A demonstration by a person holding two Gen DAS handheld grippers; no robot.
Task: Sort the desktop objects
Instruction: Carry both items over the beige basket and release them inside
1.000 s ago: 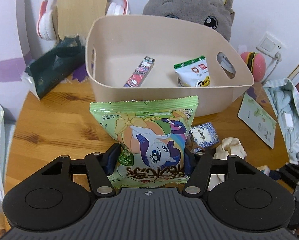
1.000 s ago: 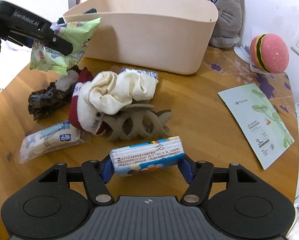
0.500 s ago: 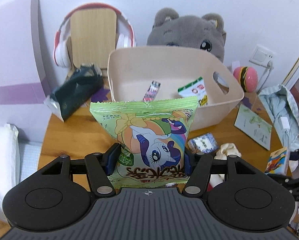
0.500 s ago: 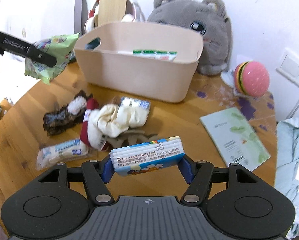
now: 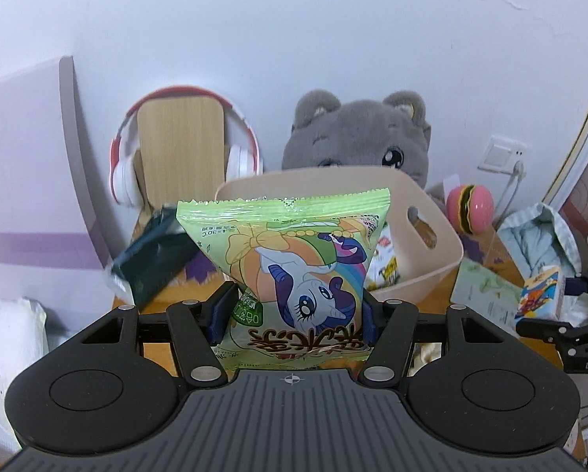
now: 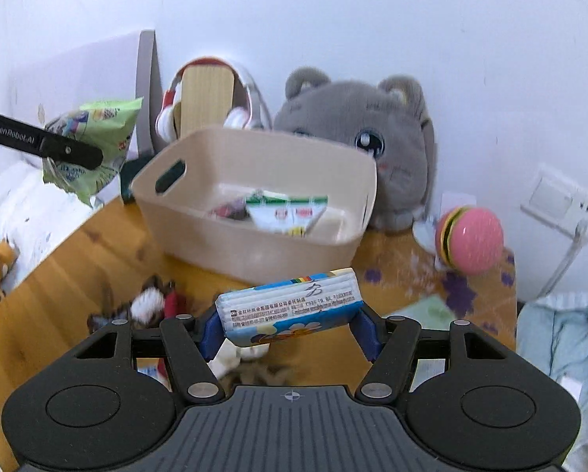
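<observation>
Since the earlier frames both grippers had lifted well up off the desk (image 6: 73,251) & pulled back; the bin (image 6: 254,244) looked smaller and sat lower in both views, and more wall showed.

L to R: headphones (image 5: 124,165) hung on a wood stand at the back left, a dark pouch (image 5: 152,259) lay below them. The left gripper (image 5: 294,310) had its jaws closed on the lower part of the green snack bag (image 5: 290,259), held upright in the air, short of the bin's near rim. Behind the bin sat the grey plush cat (image 5: 356,137), w/ a burger toy (image 5: 470,208) at right. The right gripper (image 6: 290,326) had its jaws clamped on the ends of a tissue pack (image 6: 290,306), held level above the desk, also short of the bin.

Progress, as I judge it: partly done. Two or three packets were already in the bin. Both held items were yet to go in. Left on the desk: a scrunchie pile (image 6: 152,303), a small packet under the right gripper, a leaflet (image 5: 482,287).

Pose: both grippers were raised, angled slightly down toward the bin, left one off to the bin's left side, right one in front.
</observation>
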